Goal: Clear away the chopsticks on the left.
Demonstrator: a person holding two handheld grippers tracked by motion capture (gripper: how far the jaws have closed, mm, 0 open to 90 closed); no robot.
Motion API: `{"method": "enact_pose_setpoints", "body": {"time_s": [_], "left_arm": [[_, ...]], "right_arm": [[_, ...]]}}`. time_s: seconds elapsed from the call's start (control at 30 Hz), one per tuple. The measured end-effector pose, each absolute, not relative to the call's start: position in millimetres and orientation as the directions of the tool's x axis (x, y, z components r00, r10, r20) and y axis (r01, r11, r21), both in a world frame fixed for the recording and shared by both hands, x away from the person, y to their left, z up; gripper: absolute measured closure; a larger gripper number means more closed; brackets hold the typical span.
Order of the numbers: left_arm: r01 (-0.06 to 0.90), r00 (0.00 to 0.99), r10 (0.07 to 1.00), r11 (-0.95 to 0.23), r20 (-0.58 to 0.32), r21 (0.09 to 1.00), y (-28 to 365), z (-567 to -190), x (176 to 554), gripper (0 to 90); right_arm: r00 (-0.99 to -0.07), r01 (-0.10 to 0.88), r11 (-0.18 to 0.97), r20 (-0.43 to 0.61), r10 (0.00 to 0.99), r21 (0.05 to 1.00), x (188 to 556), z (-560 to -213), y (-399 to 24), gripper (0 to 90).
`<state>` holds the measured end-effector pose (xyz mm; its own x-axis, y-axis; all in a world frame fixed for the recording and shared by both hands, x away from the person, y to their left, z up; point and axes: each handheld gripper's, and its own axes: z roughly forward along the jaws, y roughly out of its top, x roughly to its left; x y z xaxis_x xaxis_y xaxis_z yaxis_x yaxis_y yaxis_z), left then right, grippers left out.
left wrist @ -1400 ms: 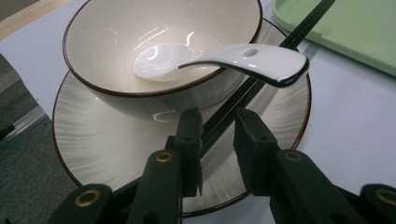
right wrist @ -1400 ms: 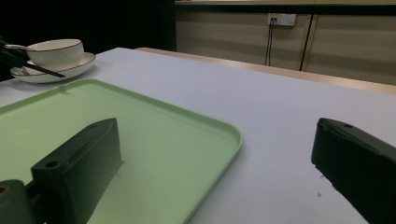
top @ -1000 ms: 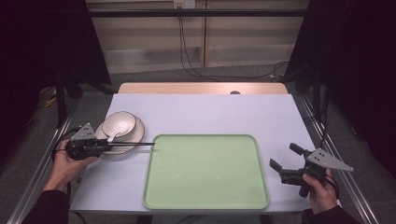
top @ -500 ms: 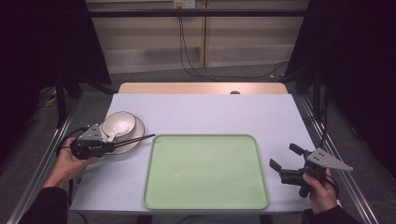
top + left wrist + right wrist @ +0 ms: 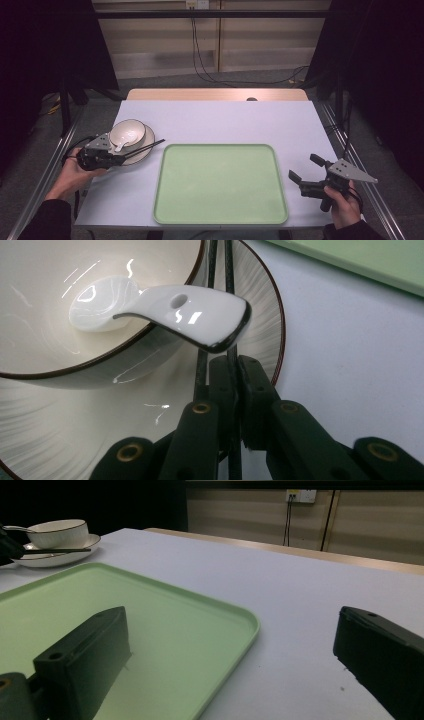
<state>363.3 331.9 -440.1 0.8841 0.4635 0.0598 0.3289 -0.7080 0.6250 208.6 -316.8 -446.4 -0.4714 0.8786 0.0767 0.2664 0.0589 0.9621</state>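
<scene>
Grippers sit nearest, one at each lower corner of the table (image 5: 225,120). The right gripper (image 5: 306,176) rests just off the tray's right edge, jaws spread wide with nothing between them; in the right gripper view the tray rim runs between the two jaws. The left gripper (image 5: 120,159) lies at the table's left edge, and its jaws have just been closing: they are now clamped on the chopsticks (image 5: 231,315), which run from the pads across the plate (image 5: 270,320) and stick out past its rim toward the tray (image 5: 220,184).

The green tray takes the middle of the table, its near edge close to the table's front edge. Bare white tabletop lies beyond it to the far edge and along its right side.

Farther on the left, the bowl (image 5: 127,134) stands on the plate, a white spoon (image 5: 165,307) leaning in it with its handle over the bowl's rim, above the chopsticks. Plate and tray are near but apart.

No writing can be read on anything.
</scene>
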Motion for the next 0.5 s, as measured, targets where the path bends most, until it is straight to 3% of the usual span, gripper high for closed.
{"method": "enact_pose_setpoints", "body": {"time_s": [0.5], "left_arm": [[0.397, 0.844, 0.536, -0.610, -0.012, 0.686, 331, -419, 343, 86.1]], "right_arm": [[-0.480, 0.243, 0.058, 0.068, 0.874, 0.968, 208, -445, -315, 1.4]]}}
